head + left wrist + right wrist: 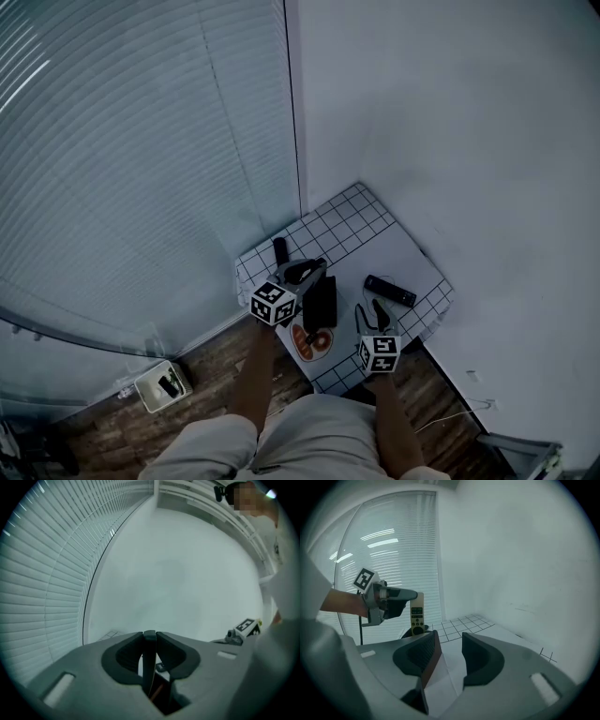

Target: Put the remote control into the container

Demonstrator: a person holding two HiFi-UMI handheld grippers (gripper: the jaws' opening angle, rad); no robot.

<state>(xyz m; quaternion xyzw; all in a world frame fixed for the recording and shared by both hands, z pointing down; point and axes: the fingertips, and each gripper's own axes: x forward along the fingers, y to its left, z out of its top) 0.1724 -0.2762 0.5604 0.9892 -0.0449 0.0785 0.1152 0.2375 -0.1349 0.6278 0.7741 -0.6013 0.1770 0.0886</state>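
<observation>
Left tongs (149,641) are clamped on the remote control (417,613). It is held by its upper end and hangs almost upright above the desk (412,267), with its buttons turned toward the right gripper view. Right tongs (447,644) stand apart with nothing between them; only the checked cloth of the desk is seen through the gap.

In the head view a round orange and white vessel (312,342) is seen at the near edge of the desk, just beside the lower end of the remote control. It is judged to be the container, though this cannot be told surely, because a dark cylinder (280,249) also stands further back. A second dark remote (389,291) lies flat on the desk, apart from both tongs.

For this step to be done well, the remote control should be brought exactly over the opening before it is lowered. It should be kept upright so that its lower end enters first. The grip should be released only when that end is supported inside; if it is released too high, the remote control may tip over the rim. The vessel could be steadied by the free tongs, since it sits near the edge.
</observation>
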